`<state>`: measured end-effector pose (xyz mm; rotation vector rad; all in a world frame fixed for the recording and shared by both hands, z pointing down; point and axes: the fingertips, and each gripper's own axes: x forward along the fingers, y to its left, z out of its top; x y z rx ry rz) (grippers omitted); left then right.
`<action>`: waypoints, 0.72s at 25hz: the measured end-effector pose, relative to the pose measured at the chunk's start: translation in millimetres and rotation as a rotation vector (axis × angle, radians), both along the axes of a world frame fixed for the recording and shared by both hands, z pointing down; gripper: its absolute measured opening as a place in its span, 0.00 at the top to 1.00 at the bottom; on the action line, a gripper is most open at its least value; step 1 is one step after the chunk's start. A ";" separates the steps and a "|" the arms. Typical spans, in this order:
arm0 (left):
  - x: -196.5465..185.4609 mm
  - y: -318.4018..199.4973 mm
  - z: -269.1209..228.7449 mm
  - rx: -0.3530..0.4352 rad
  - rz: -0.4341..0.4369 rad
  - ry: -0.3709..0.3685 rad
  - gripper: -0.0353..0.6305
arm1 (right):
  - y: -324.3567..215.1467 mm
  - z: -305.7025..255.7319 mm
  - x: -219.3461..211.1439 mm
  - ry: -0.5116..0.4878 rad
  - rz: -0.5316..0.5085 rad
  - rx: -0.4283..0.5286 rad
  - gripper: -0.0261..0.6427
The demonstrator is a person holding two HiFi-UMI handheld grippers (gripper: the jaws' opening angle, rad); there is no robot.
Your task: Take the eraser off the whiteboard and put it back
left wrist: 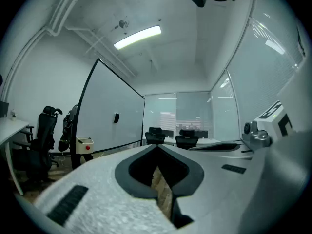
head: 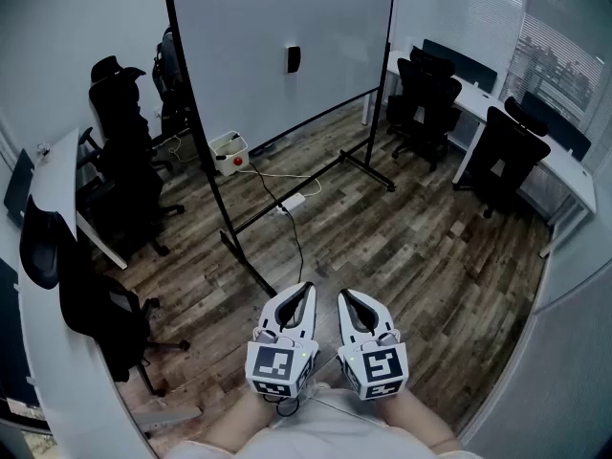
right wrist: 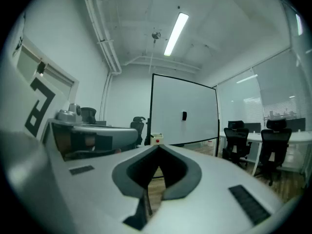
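Note:
A small black eraser (head: 293,59) sticks to the face of the tall whiteboard (head: 258,36) on its black wheeled stand, far across the floor from me. My left gripper (head: 304,289) and right gripper (head: 344,296) are side by side low in the head view, held level, both shut with nothing between the jaws. In the left gripper view the eraser (left wrist: 116,117) shows on the whiteboard (left wrist: 107,118) beyond the closed tips (left wrist: 157,147). The right gripper view has the eraser (right wrist: 184,115) on the whiteboard (right wrist: 187,108) above its closed tips (right wrist: 158,148).
A white box with a red button (head: 229,150) and a power strip (head: 293,202) with cables lie on the wood floor by the stand's foot (head: 251,268). Black office chairs (head: 428,103) stand at a white desk (head: 559,165) on the right. More chairs (head: 129,175) sit left.

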<state>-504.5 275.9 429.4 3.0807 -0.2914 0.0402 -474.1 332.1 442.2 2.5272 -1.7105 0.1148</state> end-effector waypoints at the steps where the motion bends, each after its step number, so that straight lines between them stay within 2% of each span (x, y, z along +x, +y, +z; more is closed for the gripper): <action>1: -1.4 -1.3 -1.2 0.000 -0.003 -0.002 0.92 | -0.9 -0.7 -0.9 -0.002 0.002 0.000 0.92; 9: -5.7 -2.0 5.3 -0.006 0.011 -0.017 0.92 | -0.5 4.4 -4.1 -0.010 0.003 -0.008 0.92; 14: -3.8 4.5 8.0 -0.001 0.034 -0.031 0.92 | 1.5 6.5 -3.0 -0.060 0.007 0.039 0.92; 18: -3.4 3.3 12.9 -0.021 0.026 -0.047 0.92 | 2.2 12.6 -4.6 -0.071 -0.009 0.033 0.92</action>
